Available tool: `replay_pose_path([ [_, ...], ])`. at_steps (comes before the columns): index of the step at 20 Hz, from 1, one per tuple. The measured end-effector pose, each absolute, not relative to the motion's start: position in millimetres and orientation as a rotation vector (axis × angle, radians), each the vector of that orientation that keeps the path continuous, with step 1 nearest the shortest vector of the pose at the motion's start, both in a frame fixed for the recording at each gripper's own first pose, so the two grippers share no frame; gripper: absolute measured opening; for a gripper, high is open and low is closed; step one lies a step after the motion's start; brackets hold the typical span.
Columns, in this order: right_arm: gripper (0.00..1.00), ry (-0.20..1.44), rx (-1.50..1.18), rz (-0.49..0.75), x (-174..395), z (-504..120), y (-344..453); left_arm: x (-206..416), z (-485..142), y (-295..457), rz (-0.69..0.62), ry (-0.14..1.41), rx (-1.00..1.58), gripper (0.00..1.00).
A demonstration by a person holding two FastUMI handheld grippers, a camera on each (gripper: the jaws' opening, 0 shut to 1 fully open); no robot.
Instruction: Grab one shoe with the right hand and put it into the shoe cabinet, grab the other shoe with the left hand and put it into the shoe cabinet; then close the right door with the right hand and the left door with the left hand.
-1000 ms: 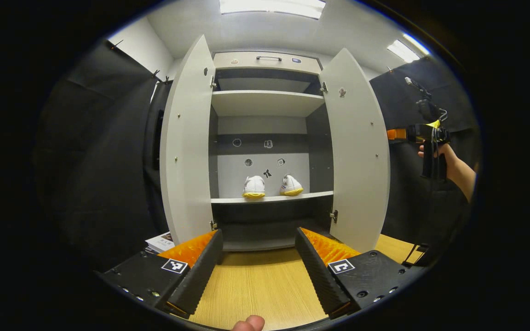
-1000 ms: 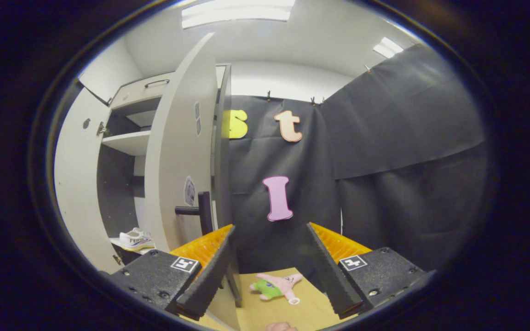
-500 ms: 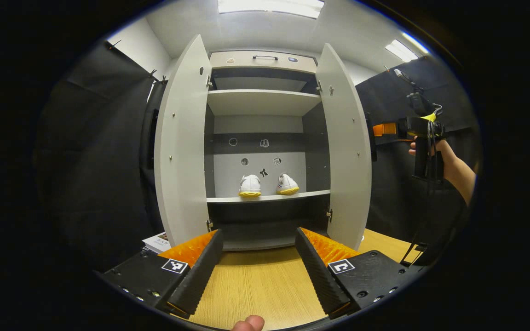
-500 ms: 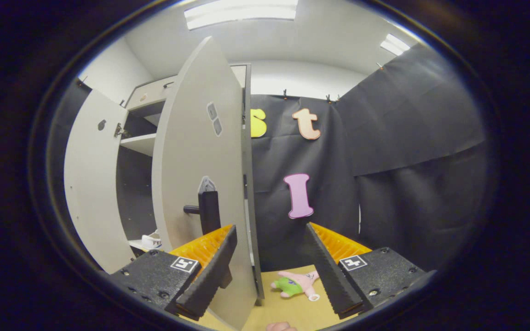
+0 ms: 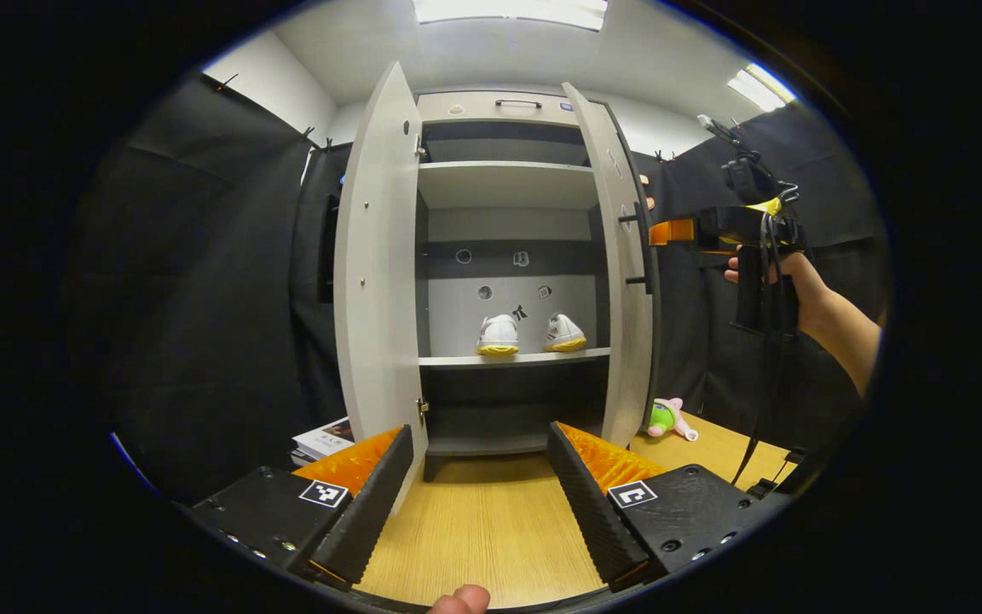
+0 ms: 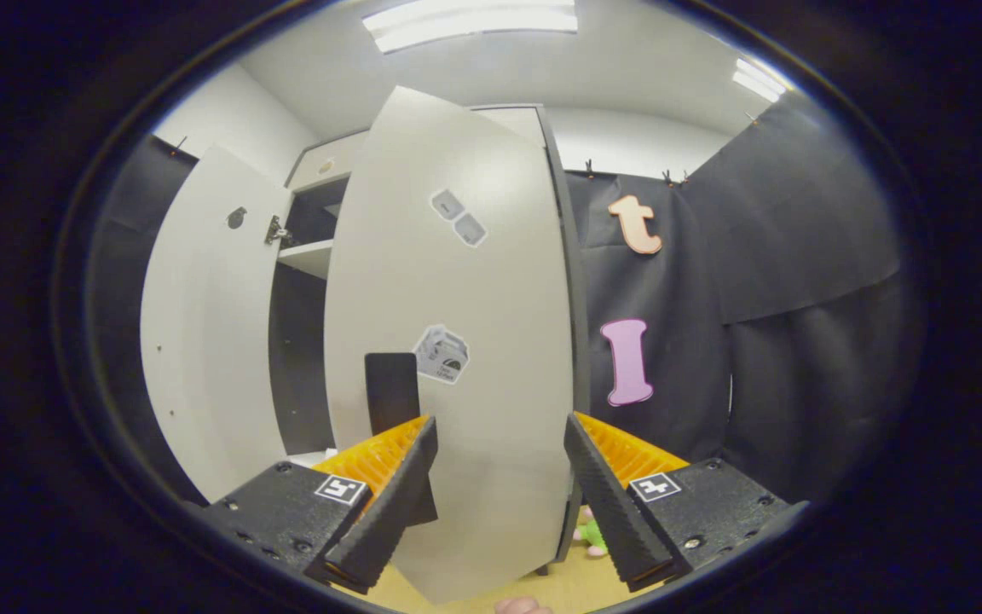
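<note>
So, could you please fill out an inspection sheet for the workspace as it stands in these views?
Surface: bare wooden tabletop under the cabinet.
Job's things: both shoes on the middle shelf; right door partly swung in, left door open.
Clutter: plush toy, books.
Grippers: left claw open, empty; right claw open, facing the right door's outer face beside its handle.
Cables: black lead hanging from the right gripper.
Surroundings: black cloth walls, ceiling lights.

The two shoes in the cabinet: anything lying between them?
Left gripper view: the shelf is bare between the shoes; a small dark sticker marks the back wall.
</note>
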State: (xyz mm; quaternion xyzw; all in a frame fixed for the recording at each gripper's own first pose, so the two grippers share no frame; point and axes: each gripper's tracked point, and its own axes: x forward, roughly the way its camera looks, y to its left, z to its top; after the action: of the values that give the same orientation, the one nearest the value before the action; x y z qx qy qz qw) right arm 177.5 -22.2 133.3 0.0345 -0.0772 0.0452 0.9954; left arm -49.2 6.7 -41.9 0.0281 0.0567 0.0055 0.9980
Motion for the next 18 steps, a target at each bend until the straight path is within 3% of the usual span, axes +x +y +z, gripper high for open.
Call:
replay_pose_path([
  [2,0.93,-0.157,0.077,0.115,177.5,134.7,-7.3,-53.0,-43.9,13.6,0.030,0.122,0.055,0.95],
  [4,0.97,-0.153,0.084,0.137,168.9,132.2,2.0,-55.6,-45.2,21.5,0.047,0.127,0.049,0.95],
  [5,0.93,-0.151,0.081,0.145,162.5,129.4,5.9,-55.5,-44.6,27.4,0.057,0.129,0.047,0.95],
  [7,1.00,-0.151,0.075,0.149,145.2,120.1,10.1,-57.6,-41.8,38.5,0.079,0.128,0.044,0.95],
  [9,0.92,-0.132,0.067,0.158,120.8,100.2,14.7,-60.0,-36.5,50.8,0.098,0.122,0.031,0.95],
  [10,0.97,-0.112,0.062,0.161,109.2,87.1,16.7,-60.7,-32.0,59.6,0.111,0.119,0.030,0.95],
  [18,0.97,0.037,0.031,0.168,46.6,-15.9,10.7,-30.7,23.4,163.6,0.244,0.056,0.127,0.94],
])
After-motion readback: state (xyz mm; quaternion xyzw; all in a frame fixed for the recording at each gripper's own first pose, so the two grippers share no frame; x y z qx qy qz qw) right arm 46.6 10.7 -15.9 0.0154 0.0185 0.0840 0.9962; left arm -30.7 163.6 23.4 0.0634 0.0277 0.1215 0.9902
